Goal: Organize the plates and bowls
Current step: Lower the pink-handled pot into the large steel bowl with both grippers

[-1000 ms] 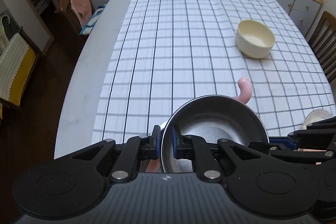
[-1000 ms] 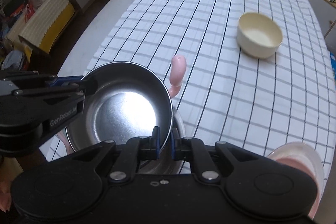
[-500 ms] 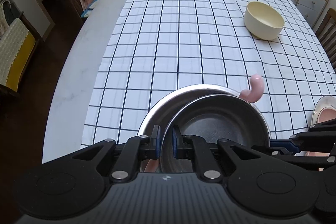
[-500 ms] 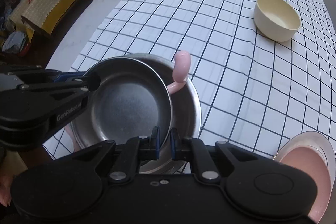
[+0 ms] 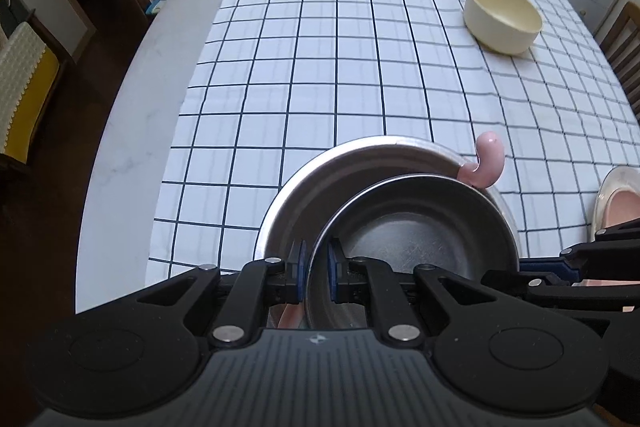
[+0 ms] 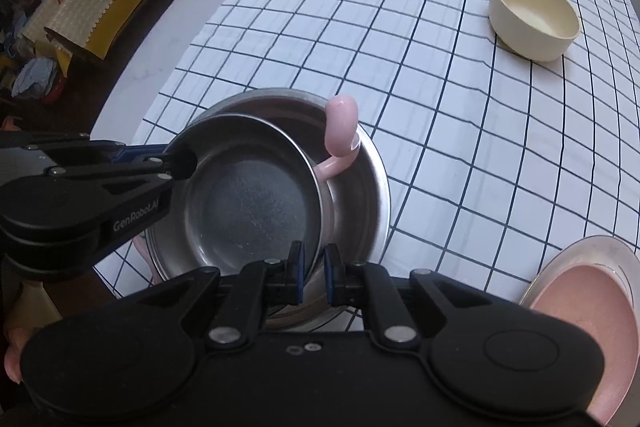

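A small steel bowl point(image 5: 412, 227) point(image 6: 248, 203) hangs inside a larger steel bowl point(image 5: 340, 163) point(image 6: 360, 195) that stands on the checked tablecloth near the front edge. My left gripper point(image 5: 314, 271) is shut on the small bowl's near-left rim. My right gripper point(image 6: 314, 271) is shut on the rim at the opposite side. A pink curved utensil handle point(image 5: 488, 163) point(image 6: 342, 127) sticks up out of the larger bowl, squeezed between the two bowls' walls. A cream bowl point(image 5: 502, 17) point(image 6: 534, 15) stands alone farther back on the right.
A steel-rimmed pink plate point(image 6: 580, 307) point(image 5: 618, 199) lies at the near right edge. A dark pot and a gold kettle stand at the table's far end. Chairs line both sides of the table, and the floor lies to the left.
Both grippers have sunk with the small steel bowl, which now sits within the larger bowl's rim. The larger bowl shows far more around it than before.
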{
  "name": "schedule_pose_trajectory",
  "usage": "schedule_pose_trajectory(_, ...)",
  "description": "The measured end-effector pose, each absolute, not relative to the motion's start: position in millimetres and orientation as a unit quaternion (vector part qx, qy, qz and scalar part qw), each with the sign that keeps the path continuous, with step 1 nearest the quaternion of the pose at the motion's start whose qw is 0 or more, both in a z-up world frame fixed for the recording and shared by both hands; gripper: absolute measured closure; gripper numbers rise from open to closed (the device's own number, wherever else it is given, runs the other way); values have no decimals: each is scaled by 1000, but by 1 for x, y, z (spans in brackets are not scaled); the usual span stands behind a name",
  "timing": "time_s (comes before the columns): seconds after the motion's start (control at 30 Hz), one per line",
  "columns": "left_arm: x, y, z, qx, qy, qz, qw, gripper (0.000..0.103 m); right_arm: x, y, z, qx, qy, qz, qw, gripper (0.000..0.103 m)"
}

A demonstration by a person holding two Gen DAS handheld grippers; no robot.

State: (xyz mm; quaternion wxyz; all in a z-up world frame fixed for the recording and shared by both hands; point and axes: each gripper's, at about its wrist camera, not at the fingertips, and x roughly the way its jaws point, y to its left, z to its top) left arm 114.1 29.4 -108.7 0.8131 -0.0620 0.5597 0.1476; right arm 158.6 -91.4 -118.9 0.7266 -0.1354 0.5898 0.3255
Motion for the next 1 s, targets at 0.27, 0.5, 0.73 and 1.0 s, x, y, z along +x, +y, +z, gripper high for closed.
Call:
schedule_pose_trajectory(0.27, 121, 34, -117, -52, 568, 151, 807, 92, 164, -90, -126, -132, 598, 331, 718, 91)
schedule_pose_trajectory(0.5, 124, 39, -126, -59, 573, 157, 802, 91, 165, -90, -122, -116, 597, 345, 715, 86)
schedule_pose_trajectory(0.73, 123, 42, -127, -67, 571, 155, 804, 91, 166, -90, -117, -106, 593, 354, 716, 80)
schedule_pose_trajectory(1.0, 121, 42, -116, -75, 561, 147, 811, 88, 164, -90, -110, -102, 586, 366, 715, 71)
